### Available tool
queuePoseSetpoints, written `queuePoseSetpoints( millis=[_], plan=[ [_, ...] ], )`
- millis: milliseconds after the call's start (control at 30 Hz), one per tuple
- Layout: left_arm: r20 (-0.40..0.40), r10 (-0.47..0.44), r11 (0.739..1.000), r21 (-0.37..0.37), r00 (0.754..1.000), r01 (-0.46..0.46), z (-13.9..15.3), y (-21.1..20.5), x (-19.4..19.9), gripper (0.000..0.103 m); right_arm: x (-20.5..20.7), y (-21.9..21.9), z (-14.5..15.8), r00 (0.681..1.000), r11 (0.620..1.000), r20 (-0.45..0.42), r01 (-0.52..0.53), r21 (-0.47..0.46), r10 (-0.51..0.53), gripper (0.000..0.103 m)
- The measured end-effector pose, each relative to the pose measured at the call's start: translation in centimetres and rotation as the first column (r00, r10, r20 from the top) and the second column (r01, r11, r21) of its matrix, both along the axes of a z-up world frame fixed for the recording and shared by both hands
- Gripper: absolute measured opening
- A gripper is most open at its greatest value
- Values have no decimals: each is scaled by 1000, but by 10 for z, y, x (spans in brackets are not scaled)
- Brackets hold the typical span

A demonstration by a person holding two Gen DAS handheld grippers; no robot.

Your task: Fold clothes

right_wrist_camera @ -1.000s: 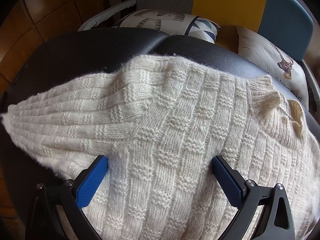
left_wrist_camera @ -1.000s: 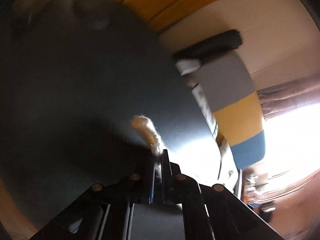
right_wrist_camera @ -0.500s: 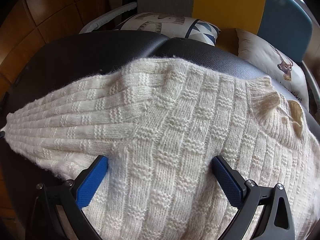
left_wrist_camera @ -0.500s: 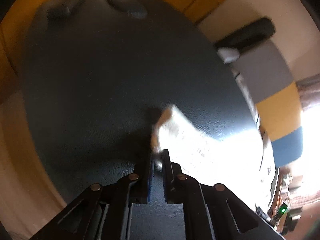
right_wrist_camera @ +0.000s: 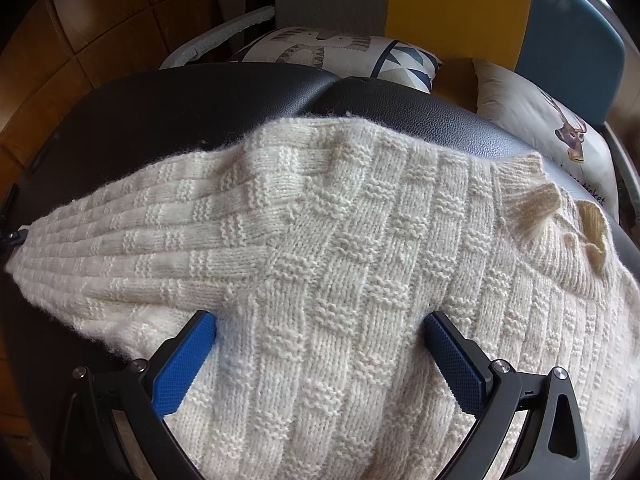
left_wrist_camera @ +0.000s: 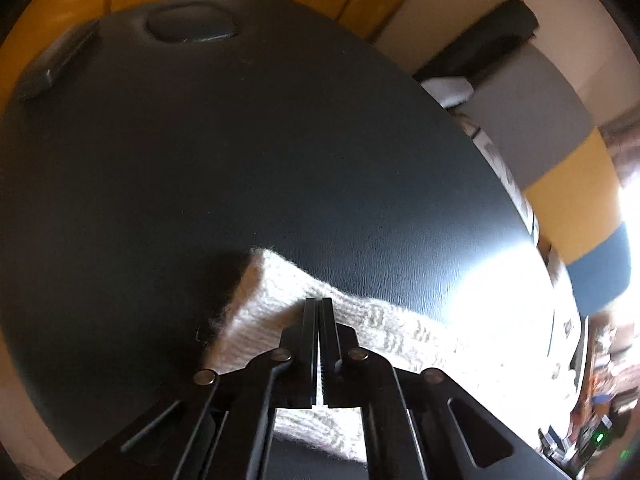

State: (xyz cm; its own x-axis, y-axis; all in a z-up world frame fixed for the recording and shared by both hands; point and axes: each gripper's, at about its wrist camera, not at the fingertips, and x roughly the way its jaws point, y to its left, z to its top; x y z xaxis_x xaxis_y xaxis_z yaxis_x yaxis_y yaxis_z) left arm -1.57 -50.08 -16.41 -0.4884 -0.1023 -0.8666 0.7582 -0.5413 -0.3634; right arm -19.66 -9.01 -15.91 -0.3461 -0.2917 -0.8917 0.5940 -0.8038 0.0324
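Cream knitted sweater (right_wrist_camera: 320, 260) lies between the wide-spread right fingers (right_wrist_camera: 456, 356); left fingers (left_wrist_camera: 310, 344) pinch its cuff.

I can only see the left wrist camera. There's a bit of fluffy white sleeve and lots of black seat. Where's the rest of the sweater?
Observer: The cream knitted sweater lies spread out on the black leather seat, with its body right under the right gripper.
Child: Is that gripper holding it?
Observer: No. Its blue-padded jaws stand wide open over the knit and grip nothing.
Child: Where's the neck hole?
Observer: The ribbed collar is at the far right of the right wrist view, near a deer-print cushion.
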Motion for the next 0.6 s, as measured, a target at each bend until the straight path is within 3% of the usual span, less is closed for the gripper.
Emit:
queuePoseSetpoints(
  millis=[100,233,300,400,500,600],
  plan=[
    [46,-33,999,-38,998,35,6,8,-11,1,3,0,-1,1000,1000,-14,3,-9,-3,103],
    [-49,-42,998,-39,998,40,41,35,-15,4,6,1,2,1000,1000,3,1,-3,-1,103],
    [-107,-103,994,-37,989,100,52,45,-11,8,2,1,4,1000,1000,23,-9,-4,10,103],
    [-169,-265,964,-52,949,260,65,109,-34,9,2,10,17,999,999,26,-25,-38,26,100],
    [-190,-427,904,-56,884,424,63,183,-66,9,9,29,31,1000,998,-21,-12,-56,11,100],
    [-167,-538,842,-63,826,536,53,222,-115,9,10,47,36,998,1000,-58,16,-26,-18,100]
  ],
)
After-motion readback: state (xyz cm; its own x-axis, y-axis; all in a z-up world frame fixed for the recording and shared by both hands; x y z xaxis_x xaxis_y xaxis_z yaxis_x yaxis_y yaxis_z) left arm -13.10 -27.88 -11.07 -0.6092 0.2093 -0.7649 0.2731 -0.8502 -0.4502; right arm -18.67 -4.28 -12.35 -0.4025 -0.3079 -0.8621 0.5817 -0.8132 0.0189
